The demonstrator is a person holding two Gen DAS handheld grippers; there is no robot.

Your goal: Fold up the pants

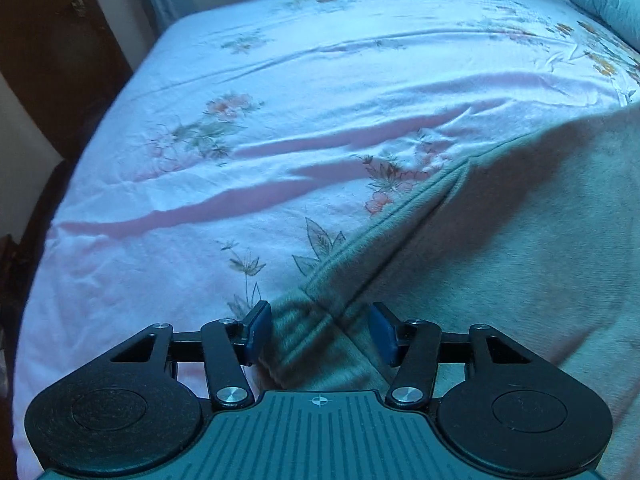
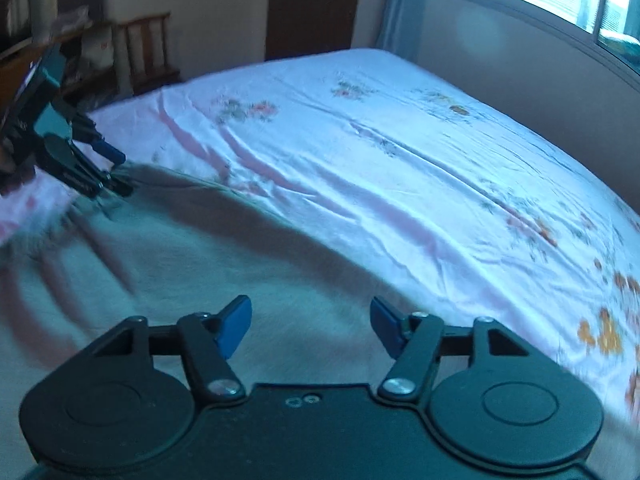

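The pants [image 1: 500,260], a pale grey-green fleecy garment, are lying spread on the bed sheet [image 1: 240,80], which is pink with a printed flower pattern. In the left wrist view, the left gripper [image 1: 320,330] is pointing down at a ribbed, seamed edge of the pants; that edge is running diagonally up and to the right, away from the tool, and it is passing directly between the two blue pads [image 1: 258,332]. The jaws are standing partly open, with fabric between them but no visible pinch; the pads are not yet pressing on the cloth. In the right wrist view, the right gripper [image 2: 310,326] is hovering over a flat stretch of the same garment, jaws likewise partly open and holding nothing. The far border of the pants is curving from the left gripper [image 2: 108,168], seen at the upper left of that view, across toward the right gripper, so the garment's long axis is lying roughly between the two tools. The left gripper is judged to be nearer a graspable edge; the right gripper is facing flat cloth and probably needs to reach the border before pinching.
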